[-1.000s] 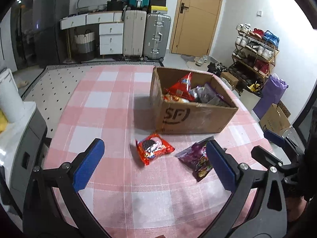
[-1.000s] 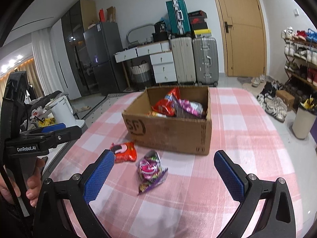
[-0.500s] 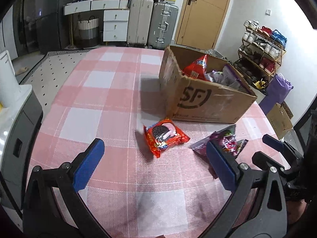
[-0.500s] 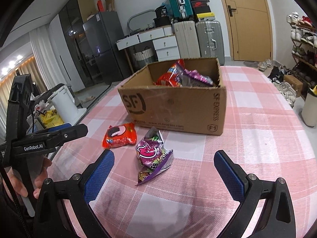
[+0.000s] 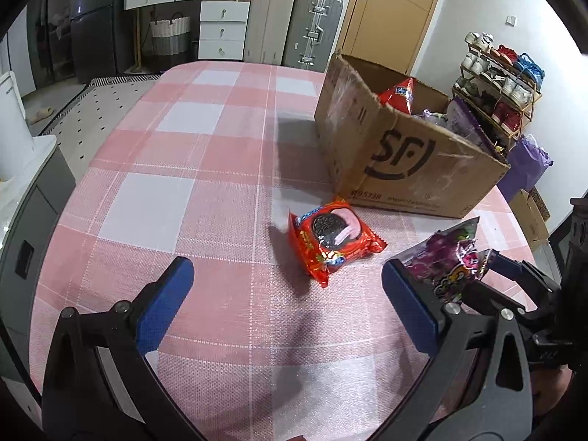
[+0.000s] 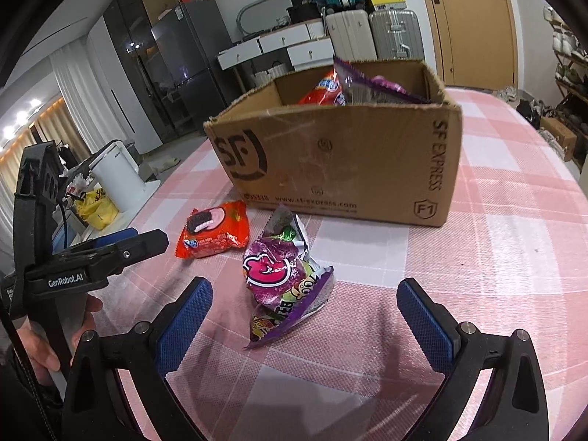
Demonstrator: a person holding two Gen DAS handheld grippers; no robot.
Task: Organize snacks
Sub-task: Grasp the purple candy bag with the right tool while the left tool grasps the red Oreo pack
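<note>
Tongs on both sides gaped wide: right tongs [image 6: 305, 318] framed the purple packet [image 6: 283, 279] at centre frame, left tongs [image 5: 290, 305] below the red packet [image 5: 332, 244].

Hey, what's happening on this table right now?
A person holding two grippers is sorting snacks into an SF Express cardboard box that already holds several packets. The open left gripper points at an orange Oreo packet, and the open right gripper at a purple candy bag. Both lie on the pink checked tablecloth, ungrasped.
</note>
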